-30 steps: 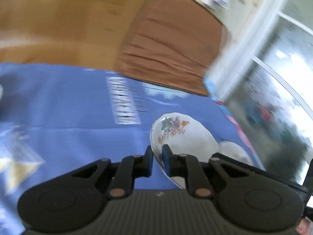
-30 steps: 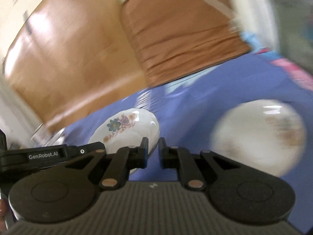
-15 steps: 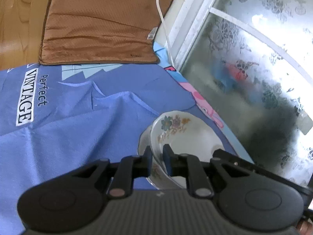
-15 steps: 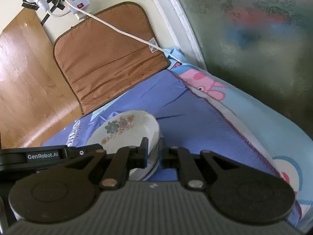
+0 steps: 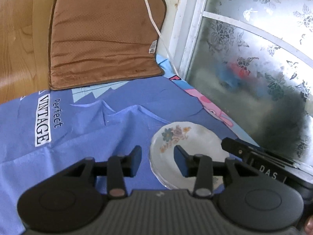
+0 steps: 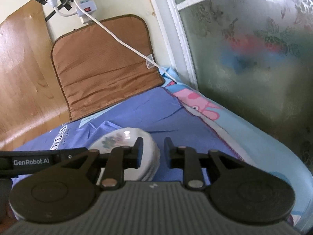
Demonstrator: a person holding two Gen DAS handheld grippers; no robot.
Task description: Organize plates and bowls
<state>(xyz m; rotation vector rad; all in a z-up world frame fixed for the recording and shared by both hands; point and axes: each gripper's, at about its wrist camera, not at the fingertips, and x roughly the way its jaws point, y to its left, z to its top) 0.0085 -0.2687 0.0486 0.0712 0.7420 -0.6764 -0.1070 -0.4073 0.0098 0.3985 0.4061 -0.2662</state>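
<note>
The floral plates (image 5: 187, 152) sit in a small stack on the blue cloth (image 5: 97, 129), near its right edge by the window (image 5: 254, 58). This looks like the letting-go step. The left gripper (image 5: 158, 161) is wide apart, with the stack's left rim between its fingers. The right gripper (image 6: 151, 152) is apart too, across the right rim. Neither seems to squeeze the stack. Next, both should probably pull straight back without bumping it, then look for more dishes.
</note>
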